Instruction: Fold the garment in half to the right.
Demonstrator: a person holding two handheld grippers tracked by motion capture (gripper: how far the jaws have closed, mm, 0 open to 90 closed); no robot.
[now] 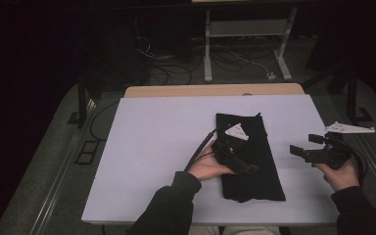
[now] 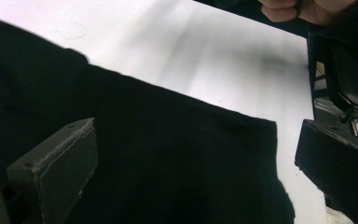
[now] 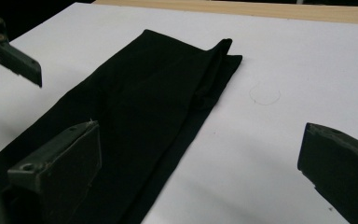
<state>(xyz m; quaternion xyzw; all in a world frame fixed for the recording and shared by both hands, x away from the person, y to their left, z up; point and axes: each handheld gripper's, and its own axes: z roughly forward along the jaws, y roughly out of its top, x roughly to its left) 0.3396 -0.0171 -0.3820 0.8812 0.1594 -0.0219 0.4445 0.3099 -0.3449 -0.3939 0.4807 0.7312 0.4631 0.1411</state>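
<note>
On the white table (image 1: 152,161) a black cloth (image 1: 262,147) lies folded into a long strip right of centre, seemingly part-folded, with the left gripper (image 1: 247,169) spread above it and the right gripper (image 1: 303,147) spread just beside it, neither holding anything.

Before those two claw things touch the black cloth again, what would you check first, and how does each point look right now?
1. Left gripper open: ok, its jaws stand wide apart in the left gripper view.
2. Right gripper open: ok, wide apart too.
3. Nothing caught in either gripper: ok, both gaps are empty.
4. Black cloth lying flat on the white table: mostly ok, but its far corner is bunched into a fold.
5. Left gripper over the cloth: ok, it hangs above the cloth's near half; touching or not, cannot tell.
6. Right gripper near the cloth: not ok, it is off to the cloth's right, by the table edge.
</note>
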